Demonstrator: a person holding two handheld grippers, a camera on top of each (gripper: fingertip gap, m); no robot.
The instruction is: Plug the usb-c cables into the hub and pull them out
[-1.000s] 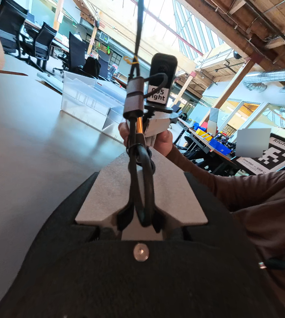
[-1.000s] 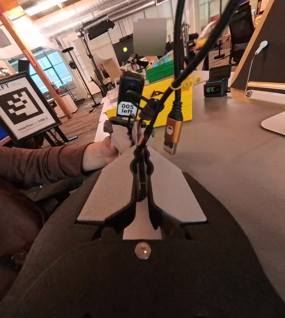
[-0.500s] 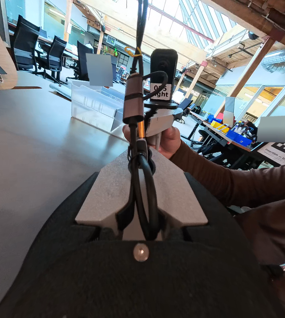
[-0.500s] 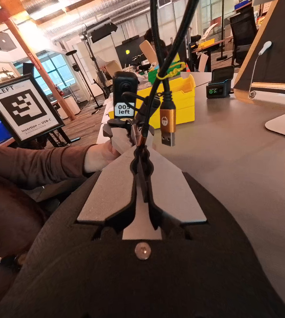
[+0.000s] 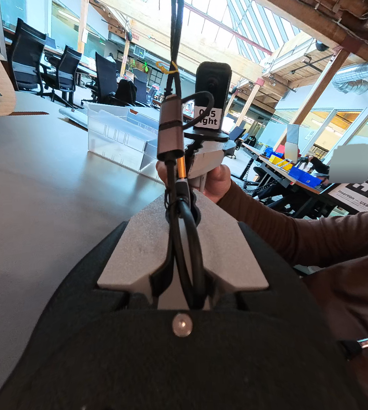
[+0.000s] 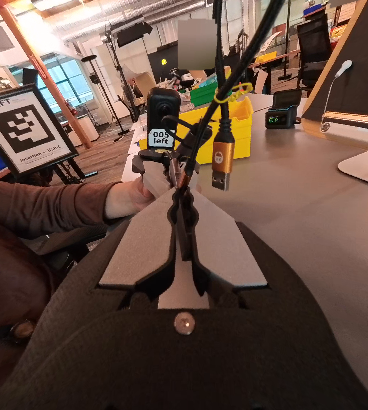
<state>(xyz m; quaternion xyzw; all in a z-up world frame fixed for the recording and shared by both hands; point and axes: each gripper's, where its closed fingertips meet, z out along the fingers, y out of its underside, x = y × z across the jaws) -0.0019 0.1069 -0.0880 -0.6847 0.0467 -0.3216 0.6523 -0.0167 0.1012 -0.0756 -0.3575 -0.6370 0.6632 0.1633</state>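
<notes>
While the hub hung upright in mid-air at 12 o'clock of the left claw, an orange-collared plug sat in its lower end. That claw was closed on the black cable just below the plug. Opposite, the right claw was pinched shut on a dark flat piece, probably the hub. A loose orange USB plug dangled at its 1 o'clock above the desk. Pulling on cable rather than plug could strain it, or the hub might slip.
</notes>
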